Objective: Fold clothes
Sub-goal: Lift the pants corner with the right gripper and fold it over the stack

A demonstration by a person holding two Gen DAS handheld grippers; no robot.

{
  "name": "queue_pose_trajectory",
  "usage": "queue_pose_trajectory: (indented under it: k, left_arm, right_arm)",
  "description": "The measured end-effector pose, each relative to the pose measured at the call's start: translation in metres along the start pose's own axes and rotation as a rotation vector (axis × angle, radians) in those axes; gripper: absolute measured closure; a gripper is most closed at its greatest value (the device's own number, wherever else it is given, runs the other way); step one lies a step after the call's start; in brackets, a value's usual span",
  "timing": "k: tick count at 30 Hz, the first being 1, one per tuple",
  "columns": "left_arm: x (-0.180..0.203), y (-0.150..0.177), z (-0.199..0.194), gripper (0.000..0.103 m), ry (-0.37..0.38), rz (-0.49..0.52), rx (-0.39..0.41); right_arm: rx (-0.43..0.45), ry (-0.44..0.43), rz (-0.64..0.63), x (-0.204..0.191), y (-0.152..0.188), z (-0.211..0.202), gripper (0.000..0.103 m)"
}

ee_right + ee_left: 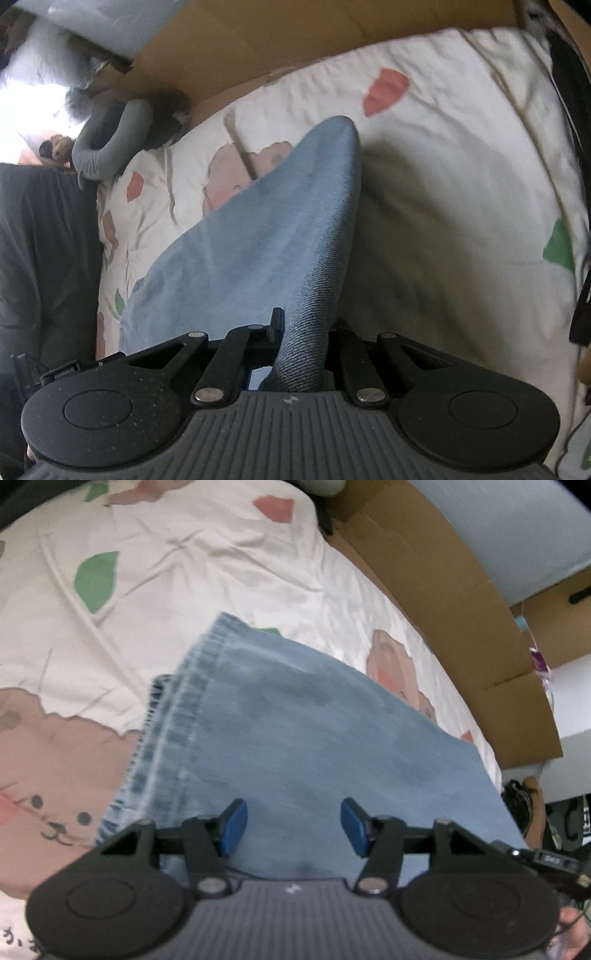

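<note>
Cardboard (pixel 461 602) walls bed's far edge; bedspread (pixel 207 554) open.

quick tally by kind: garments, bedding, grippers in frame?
Denim garment: 1, lying on the bedding
Printed bedding: 1
Grippers: 2, left gripper open, right gripper shut on the denim
Total: 4

A bed is covered by a cream quilt (pixel 229 572) printed with pink bears and green leaves, bordered by brown cardboard (pixel 461 602), with a grey neck pillow (pixel 110 144) seen nearby.

Bear-print bedspread (pixel 184 554); cardboard (pixel 461 602) alongside; pale wall (pixel 498 517)
</note>
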State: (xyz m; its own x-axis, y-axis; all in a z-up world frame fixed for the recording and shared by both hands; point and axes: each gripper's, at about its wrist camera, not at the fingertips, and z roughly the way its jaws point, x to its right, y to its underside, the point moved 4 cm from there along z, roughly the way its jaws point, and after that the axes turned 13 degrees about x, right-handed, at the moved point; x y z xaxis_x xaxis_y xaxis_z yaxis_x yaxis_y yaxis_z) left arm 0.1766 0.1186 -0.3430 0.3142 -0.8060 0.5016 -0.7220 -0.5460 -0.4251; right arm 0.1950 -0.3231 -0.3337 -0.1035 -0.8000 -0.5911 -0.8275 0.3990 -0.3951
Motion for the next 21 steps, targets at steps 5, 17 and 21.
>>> queue_pose_trajectory:
  k: [5, 17, 21]
  left_arm:
    - [-0.011, -0.005, -0.018, 0.042, 0.015, -0.028, 0.084]
    - [-0.069, -0.011, -0.026, 0.033, -0.039, -0.118, 0.16]
    - [-0.085, -0.004, -0.022, 0.037, -0.016, -0.18, 0.164]
  right_arm:
    - [-0.019, 0.04, -0.122, -0.049, -0.009, -0.007, 0.097]
    - [-0.114, 0.116, -0.48, -0.176, -0.023, -0.005, 0.097]
    - [-0.134, 0.122, -0.581, -0.216, -0.017, -0.001, 0.097]
